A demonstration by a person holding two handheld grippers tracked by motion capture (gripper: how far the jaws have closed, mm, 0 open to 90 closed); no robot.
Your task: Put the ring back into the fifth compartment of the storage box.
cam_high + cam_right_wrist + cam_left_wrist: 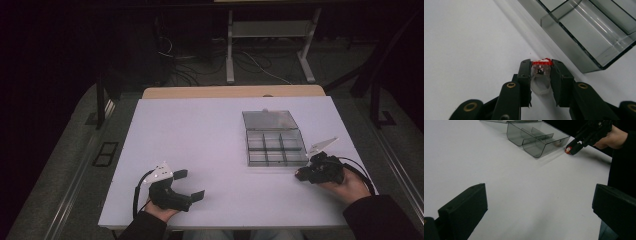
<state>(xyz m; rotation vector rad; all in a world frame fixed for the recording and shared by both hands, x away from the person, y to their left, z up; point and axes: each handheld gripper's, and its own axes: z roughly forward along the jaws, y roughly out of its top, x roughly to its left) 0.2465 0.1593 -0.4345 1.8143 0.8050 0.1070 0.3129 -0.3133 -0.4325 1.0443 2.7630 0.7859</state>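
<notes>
White table [210,150], ring [541,75] between jaws

A: Entry: setting. What class of place?

B: A lab or test room, dim outside the work area.

A: Evidence, item one?

B: A white board [215,165] laid flat as the work surface on a wooden table [232,92], whose far edge shows beyond the board.

A: Item two?

B: Loose cables [200,67] on the floor past the table's far edge.

A: Item three?

B: The white metal legs of a desk frame [270,45] standing behind the cables.

A: Item four?

B: Dark metal stands [101,100] at the left and right far corners of the table, and plain grey flooring. Nothing domestic.
</notes>
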